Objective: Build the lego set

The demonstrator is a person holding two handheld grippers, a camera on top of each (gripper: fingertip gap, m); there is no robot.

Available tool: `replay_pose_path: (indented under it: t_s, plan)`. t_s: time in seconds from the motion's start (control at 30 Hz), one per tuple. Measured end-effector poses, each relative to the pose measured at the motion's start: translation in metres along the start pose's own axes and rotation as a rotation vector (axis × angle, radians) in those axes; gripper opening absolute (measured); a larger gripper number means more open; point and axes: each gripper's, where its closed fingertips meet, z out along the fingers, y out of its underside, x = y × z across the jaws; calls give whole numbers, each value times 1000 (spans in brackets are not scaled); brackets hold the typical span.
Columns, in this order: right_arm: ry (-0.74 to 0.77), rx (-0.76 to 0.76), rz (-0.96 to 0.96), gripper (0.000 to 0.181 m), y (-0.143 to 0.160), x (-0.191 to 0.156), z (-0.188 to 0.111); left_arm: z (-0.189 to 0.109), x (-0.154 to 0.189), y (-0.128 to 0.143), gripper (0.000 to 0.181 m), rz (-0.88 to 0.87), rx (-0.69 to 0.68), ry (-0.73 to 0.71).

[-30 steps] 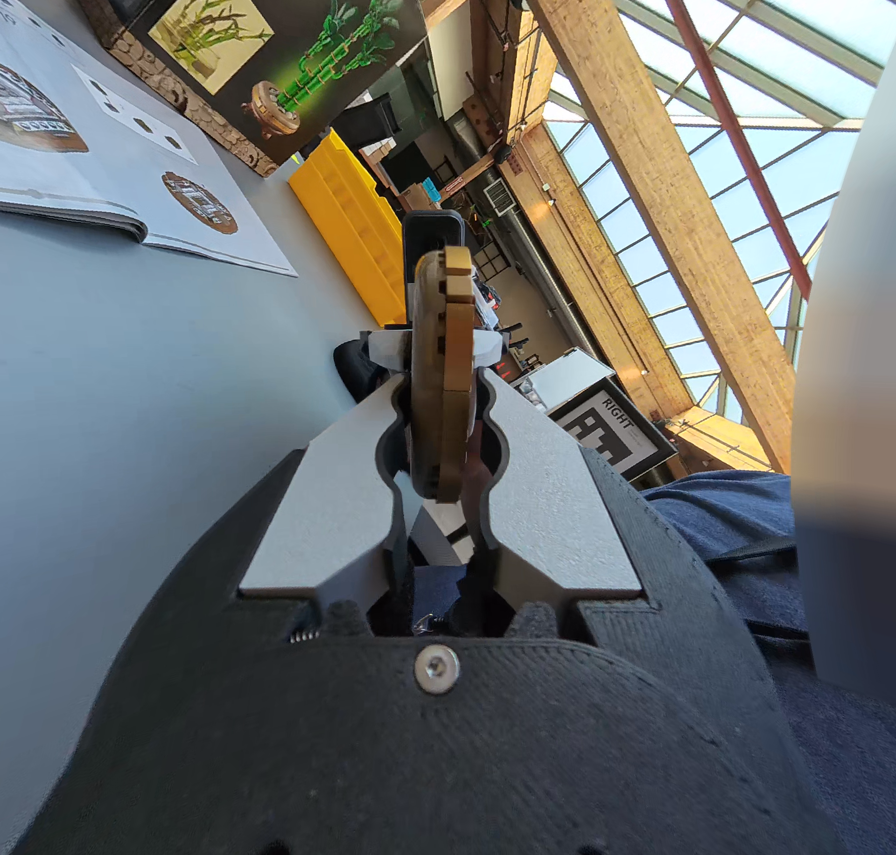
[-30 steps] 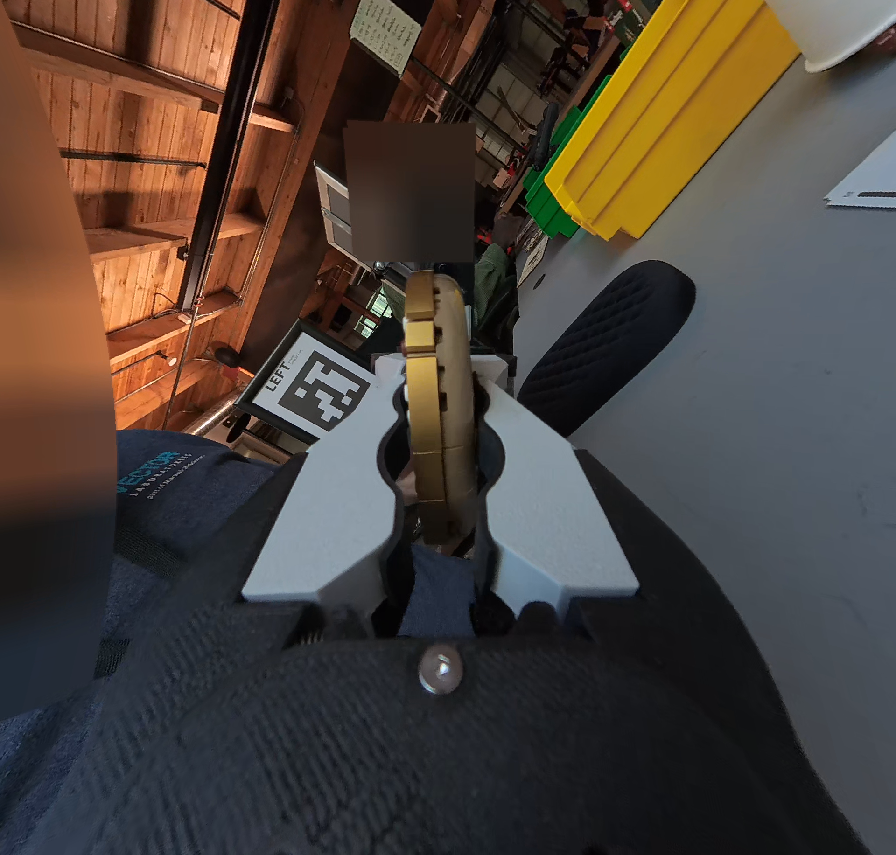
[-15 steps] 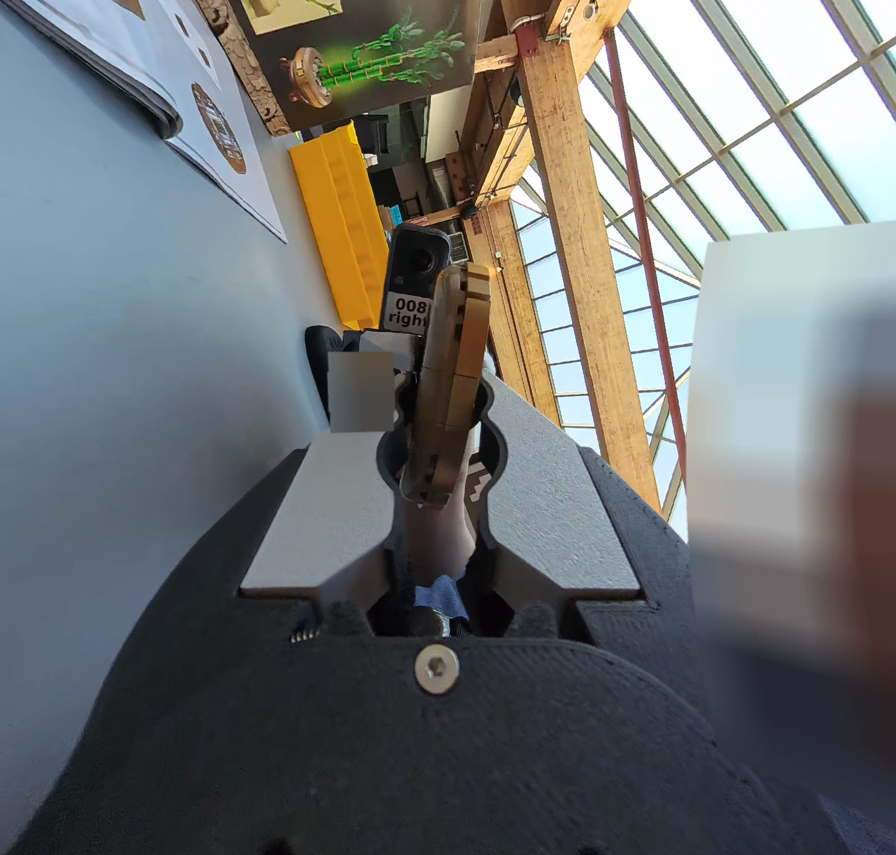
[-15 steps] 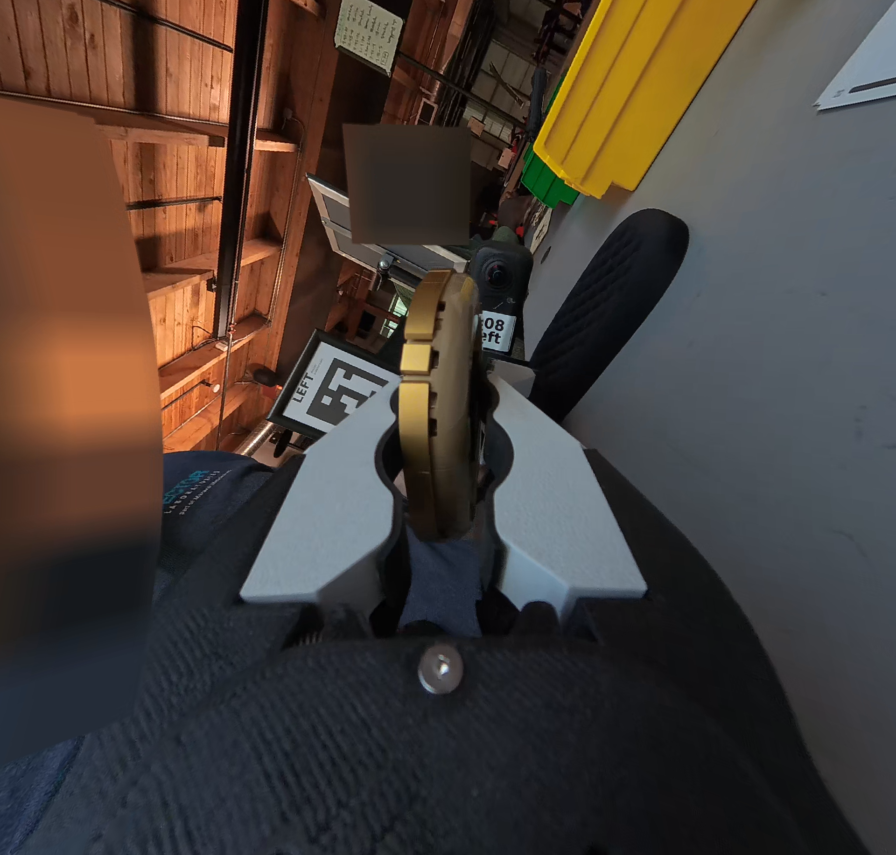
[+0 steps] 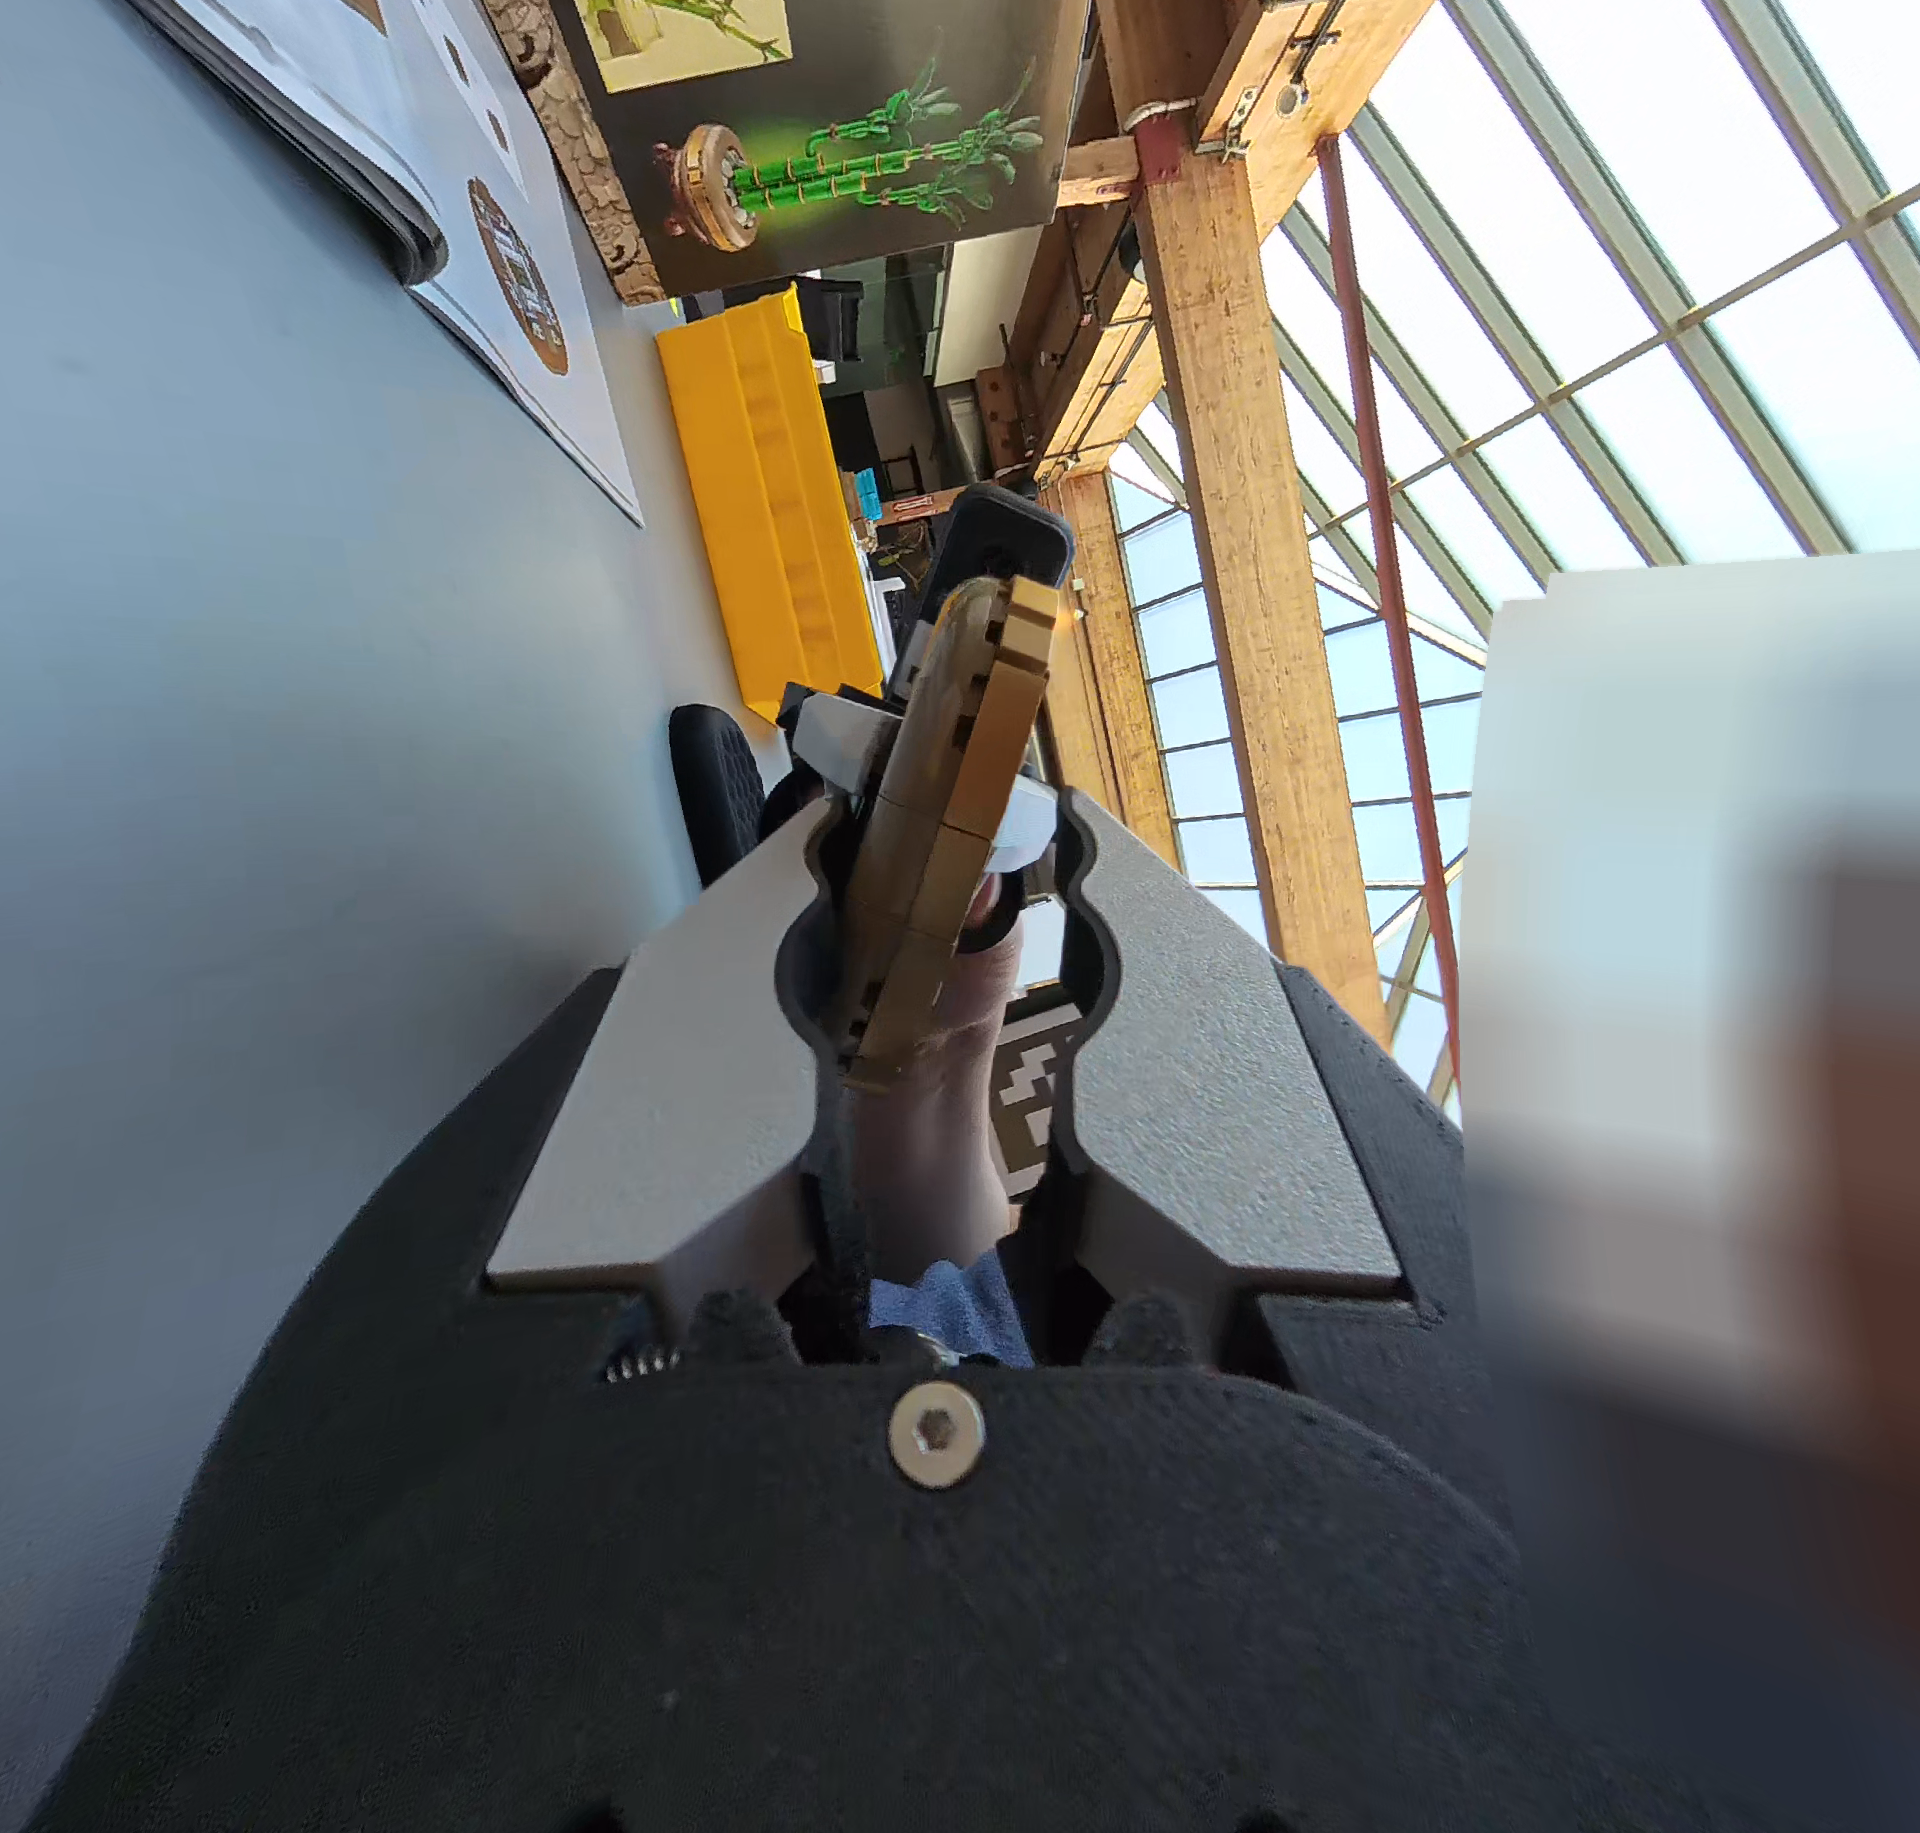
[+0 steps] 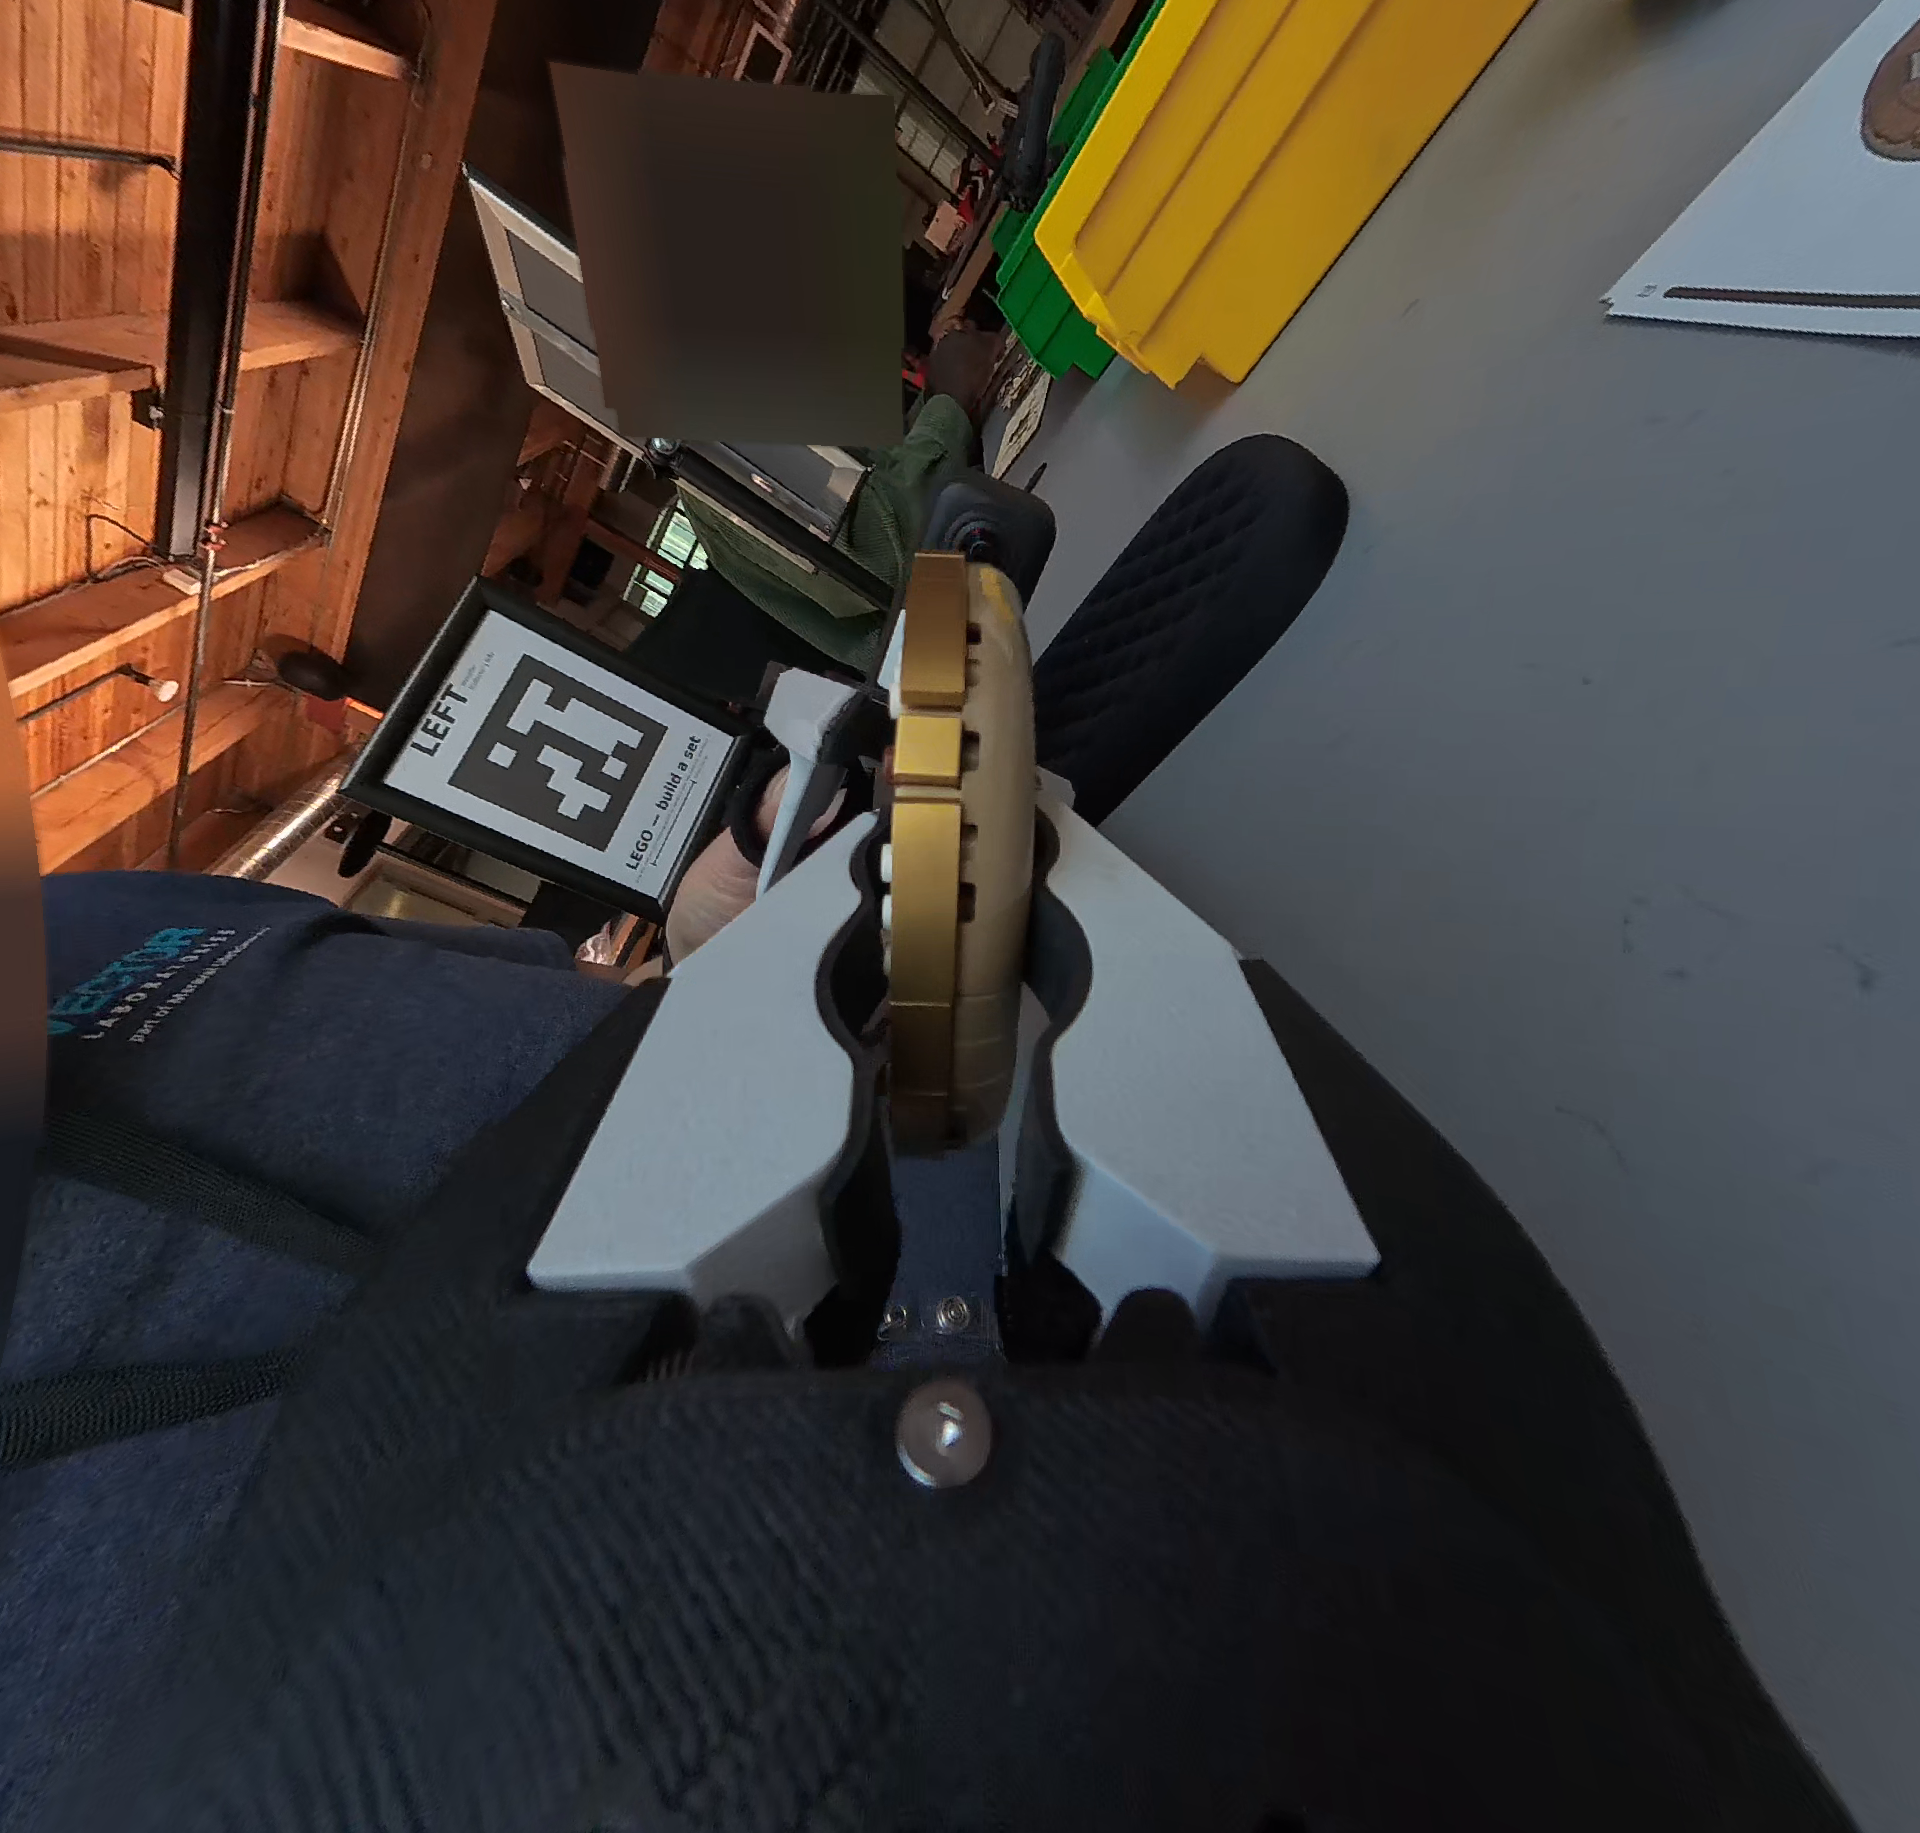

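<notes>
A round gold and tan lego disc is held edge-on in the air beside the grey table. My left gripper has its jaws spread a little. The disc leans on its left finger, with a gap at the right finger. My right gripper is shut on the same disc from the opposite side. Its white fingertips show past the disc in the left wrist view. A left gripper finger shows in the right wrist view, apart from the disc.
An open instruction booklet and the set's box lie on the table. Yellow bins and green bins stand at its far edge. A black chair back is behind the disc. The person's navy sweater is close. The grippers are tip to tip, or close to it.
Both grippers have turned with the disc. The left jaws have widened and the disc now tilts between them. The right gripper has kept its hold.
</notes>
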Motion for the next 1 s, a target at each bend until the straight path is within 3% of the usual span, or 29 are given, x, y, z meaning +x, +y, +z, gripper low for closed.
replay_pose_path:
  t_s: [0.07,0.17,0.57,0.67,1.0]
  plan:
    - [-32,1,18,21,-1,-4,0,0,0,2,24,38,-11,-6]
    - [-79,18,94,22,-2,-3,0,0,1,2,22,73,-23,-24]
    - [-109,57,154,22,-4,0,3,-1,0,0,24,51,12,-3]
    - [-117,64,171,20,-3,2,1,-1,2,2,33,38,4,17]
    - [-58,7,90,20,1,3,2,0,-5,4,27,55,-10,-35]
